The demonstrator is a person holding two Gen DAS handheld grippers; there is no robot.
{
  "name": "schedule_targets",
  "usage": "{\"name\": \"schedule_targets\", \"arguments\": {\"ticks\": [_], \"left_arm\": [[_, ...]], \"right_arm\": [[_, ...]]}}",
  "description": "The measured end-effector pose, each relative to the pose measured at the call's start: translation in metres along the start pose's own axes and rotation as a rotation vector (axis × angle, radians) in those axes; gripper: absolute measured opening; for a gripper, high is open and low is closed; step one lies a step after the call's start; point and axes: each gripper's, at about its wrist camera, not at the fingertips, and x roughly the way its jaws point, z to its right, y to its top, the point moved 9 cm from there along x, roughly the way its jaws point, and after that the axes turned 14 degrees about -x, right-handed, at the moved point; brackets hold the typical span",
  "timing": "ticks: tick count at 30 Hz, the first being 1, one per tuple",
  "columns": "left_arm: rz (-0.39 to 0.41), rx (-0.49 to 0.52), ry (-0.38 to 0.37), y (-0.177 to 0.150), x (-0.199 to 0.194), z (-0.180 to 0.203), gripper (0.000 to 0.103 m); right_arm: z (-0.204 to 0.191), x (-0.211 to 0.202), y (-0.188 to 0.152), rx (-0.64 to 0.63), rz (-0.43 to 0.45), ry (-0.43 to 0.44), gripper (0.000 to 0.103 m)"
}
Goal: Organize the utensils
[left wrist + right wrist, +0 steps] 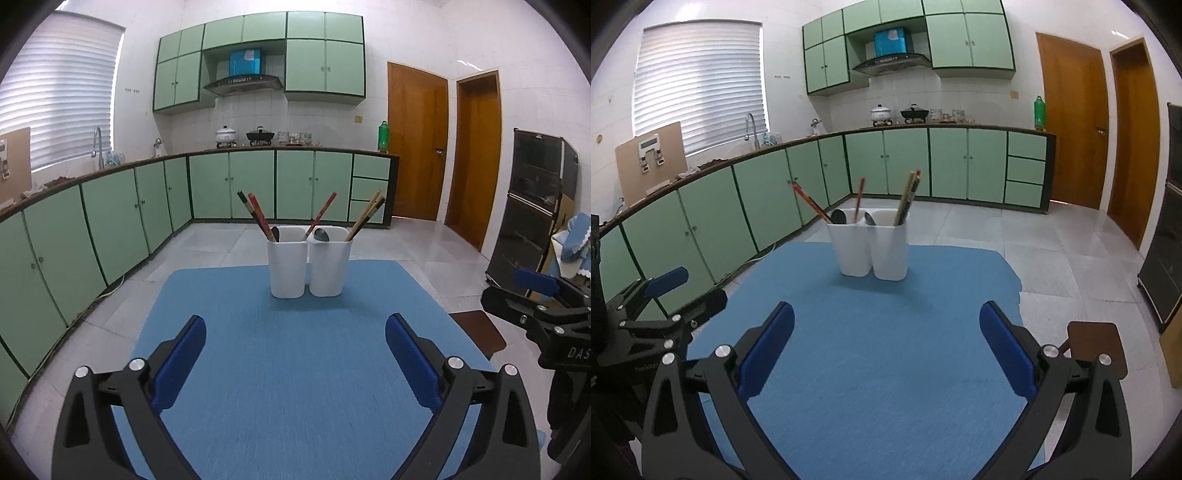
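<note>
Two white plastic utensil holders stand side by side and touching at the centre of the left wrist view, on the far part of a desk covered by a blue woven mat [295, 369]. The left white holder [287, 267] carries red and dark chopsticks [255, 214] leaning toward the upper left, plus a dark spoon bowl at its rim. The right white holder [330, 266] has one red chopstick [320, 214] leaning across from the shared edge, a metal spoon [320, 235] and a bundle of wooden chopsticks [365, 214] tilted to the upper right.

The left hand-held gripper [295, 362] fills the bottom of its frame, blue-padded fingers spread wide apart with nothing between them. The right hand-held gripper [886, 350] hangs likewise over the mat, fingers apart and empty (its black frame also shows at the right edge of the left view). Both are well short of the holders.
</note>
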Motion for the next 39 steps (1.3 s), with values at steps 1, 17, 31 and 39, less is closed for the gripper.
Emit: {"name": "schedule_targets", "arguments": {"ticks": [1,17,31,39], "left_arm": [[0.003,0.0,-0.001,-0.001,-0.003,0.001,0.096],[0.065,-0.018,-0.019,0.012,-0.031,0.006,0.096],[0.088,-0.026,-0.019,0.013,-0.038,0.004,0.096],[0.099,-0.029,-0.019,0.014,-0.043,0.002,0.096]], "right_arm": [[0.0,-0.002,0.002,-0.002,0.004,0.002,0.097],[-0.014,-0.023,0.013,-0.041,0.048,-0.002,0.097],[-0.015,-0.028,0.016,-0.044,0.057,-0.009,0.097],[-0.015,-0.028,0.018,-0.047,0.059,-0.011,0.097]]}}
